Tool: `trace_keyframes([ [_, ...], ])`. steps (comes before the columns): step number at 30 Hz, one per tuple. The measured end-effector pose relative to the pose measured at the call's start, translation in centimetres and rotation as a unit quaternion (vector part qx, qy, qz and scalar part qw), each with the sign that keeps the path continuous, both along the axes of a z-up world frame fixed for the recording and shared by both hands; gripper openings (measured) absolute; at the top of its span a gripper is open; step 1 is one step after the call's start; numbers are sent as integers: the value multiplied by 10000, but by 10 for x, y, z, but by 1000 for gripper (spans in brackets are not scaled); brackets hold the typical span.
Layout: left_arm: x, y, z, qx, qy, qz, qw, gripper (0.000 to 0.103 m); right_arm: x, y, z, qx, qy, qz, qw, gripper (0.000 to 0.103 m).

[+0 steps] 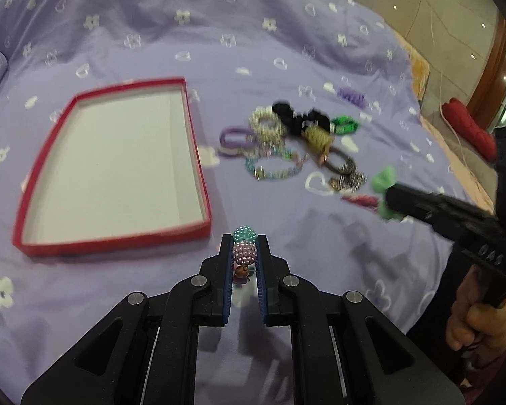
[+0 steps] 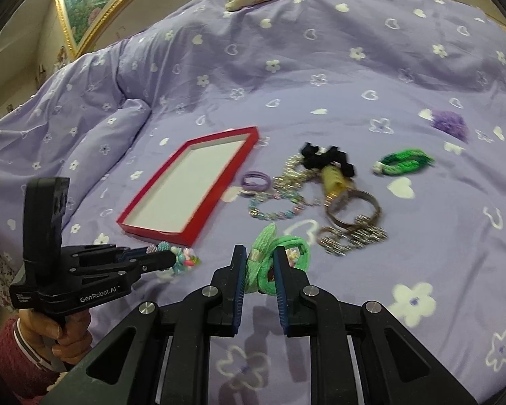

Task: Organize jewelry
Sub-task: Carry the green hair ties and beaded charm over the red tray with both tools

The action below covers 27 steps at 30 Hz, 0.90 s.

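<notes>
1. At the lower centre of the left wrist view, we see the left gripper (image 1: 245,248) clenched on a beaded hair tie (image 1: 243,249), its teal and lilac bead clusters pinched between the blue pads; a narrow grip suits so small a piece.
2. To the upper left of those jaws lies the red tray (image 1: 199,155), shallow, white inside and holding nothing. We judge it to be the destination, since both held pieces are just short of its near edge.
3. At the lower centre of the right wrist view, the right gripper (image 2: 260,271) grasps a green hair tie (image 2: 270,263), whose loop bulges out on both sides of the pads, so the hold is on a fold of it only.
4. At the centre right of both views rests the unsorted pile on the purple bedspread (image 2: 354,84): a purple band (image 1: 234,136), a pearl bracelet (image 1: 268,126), a black scrunchie (image 1: 300,116), a pastel bead bracelet (image 1: 273,168), a metal bangle (image 2: 352,207) and a bright green bracelet (image 2: 404,162). A purple fuzzy tie (image 2: 450,123) sits well apart at the right.
5. Nothing lies between either gripper and the tray; we note only that the two grippers are near each other, so they could crowd the same corner.
6. A hand (image 2: 60,332) in a pink sleeve holds the left tool's handle at lower left.
</notes>
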State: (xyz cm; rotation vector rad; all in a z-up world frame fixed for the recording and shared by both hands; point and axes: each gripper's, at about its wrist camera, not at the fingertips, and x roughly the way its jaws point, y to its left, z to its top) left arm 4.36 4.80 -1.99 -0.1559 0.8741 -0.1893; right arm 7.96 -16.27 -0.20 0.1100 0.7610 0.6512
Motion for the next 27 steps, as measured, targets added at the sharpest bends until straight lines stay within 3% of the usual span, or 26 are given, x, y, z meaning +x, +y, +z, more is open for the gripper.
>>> trace_keyframes([
  [11, 8, 70, 32, -124, -374, 724, 9966, 11, 24, 72, 15, 196, -46, 786, 9967, 16],
  [20, 26, 128, 12, -204, -131, 1297, 9913, 11, 46, 147, 10, 244, 119, 1452, 9890, 16],
  [27, 39, 146, -12, -194, 129, 1435, 9894, 11, 68, 187, -8, -17, 452, 1686, 9846, 16],
])
